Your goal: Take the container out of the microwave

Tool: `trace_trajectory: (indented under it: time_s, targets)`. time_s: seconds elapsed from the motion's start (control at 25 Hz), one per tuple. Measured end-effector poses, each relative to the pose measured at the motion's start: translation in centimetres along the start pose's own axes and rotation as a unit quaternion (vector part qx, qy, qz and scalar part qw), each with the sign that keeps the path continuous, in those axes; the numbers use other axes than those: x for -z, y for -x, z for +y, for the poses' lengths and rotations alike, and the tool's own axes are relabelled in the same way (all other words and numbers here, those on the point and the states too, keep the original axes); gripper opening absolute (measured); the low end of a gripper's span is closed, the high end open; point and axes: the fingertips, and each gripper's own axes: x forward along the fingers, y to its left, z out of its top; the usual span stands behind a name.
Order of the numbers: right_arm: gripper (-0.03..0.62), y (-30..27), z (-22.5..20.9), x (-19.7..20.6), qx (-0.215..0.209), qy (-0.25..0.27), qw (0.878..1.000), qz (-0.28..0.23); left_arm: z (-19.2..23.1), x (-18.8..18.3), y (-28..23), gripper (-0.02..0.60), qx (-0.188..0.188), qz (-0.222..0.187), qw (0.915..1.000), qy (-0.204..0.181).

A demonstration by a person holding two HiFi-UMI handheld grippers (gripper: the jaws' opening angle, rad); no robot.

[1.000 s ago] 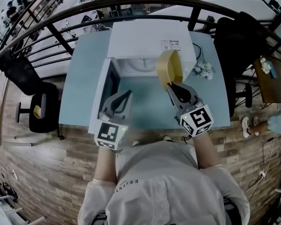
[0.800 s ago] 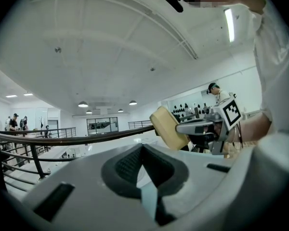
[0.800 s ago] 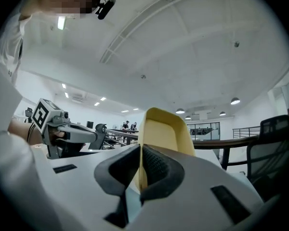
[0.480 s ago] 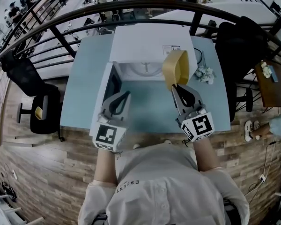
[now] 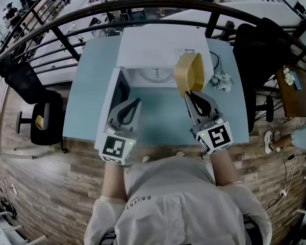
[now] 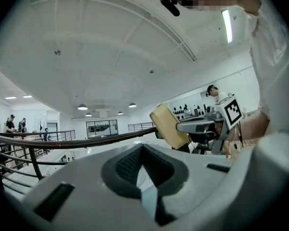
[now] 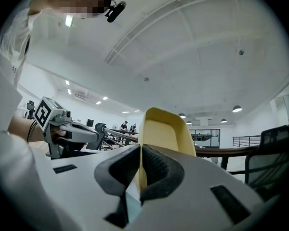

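the container [image 5: 189, 74] is a smooth, pale yellow tub with rounded corners, tipped on edge right of centre in the frame, in the air before the boxy white microwave [image 5: 158, 42] on the pale blue bench [image 5: 89, 86]. the right gripper [image 5: 189, 94] has its dark ribbed jaws pinching the container's thin wall, while the left gripper [image 5: 138, 102] has its jaws pressed together on nothing. the container's near edge is lost behind the jaws.
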Motion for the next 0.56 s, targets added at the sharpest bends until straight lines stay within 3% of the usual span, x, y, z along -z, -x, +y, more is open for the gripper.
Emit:
trace_trajectory:
  time_s: [0.56]
  targets:
    - [0.026, 0.06, -0.71, 0.76, 0.001, 0.001, 1.000, 0.004, -0.29, 0.28, -0.71, -0.006, -0.004, 0.004, 1.0000, 0.005]
